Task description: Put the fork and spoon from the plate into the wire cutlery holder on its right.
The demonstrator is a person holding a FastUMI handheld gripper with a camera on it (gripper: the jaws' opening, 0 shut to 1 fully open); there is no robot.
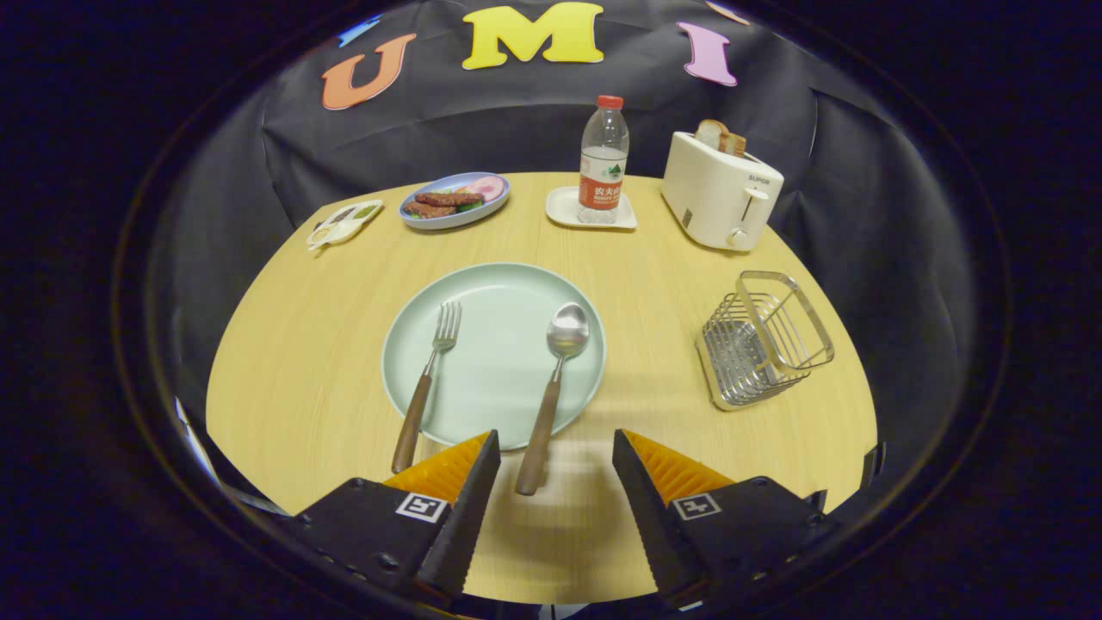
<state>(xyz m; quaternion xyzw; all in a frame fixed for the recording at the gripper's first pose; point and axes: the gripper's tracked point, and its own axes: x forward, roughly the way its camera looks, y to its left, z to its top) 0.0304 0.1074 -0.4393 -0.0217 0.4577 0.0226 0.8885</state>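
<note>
Spread fingers (495,452) flanking spoon (551,387) handle

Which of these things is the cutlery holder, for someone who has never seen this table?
Start at the pale green plate mid-table, with the fork and spoon on it. Look to the plate's right, in front of the white toaster. The wire cutlery holder is the silver open-topped basket of thin bars, well beyond the open gripper.

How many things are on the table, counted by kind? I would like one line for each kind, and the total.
Cutlery: 2, fork and spoon, both on the green plate.
Dishes: 4, green plate, blue plate with food, white tray, small sauce dish.
Bottle: 1.
Toaster: 1.
Wire cutlery holder: 1.
Total: 9.
The gripper fingers are open, spoon handle between them.
</note>
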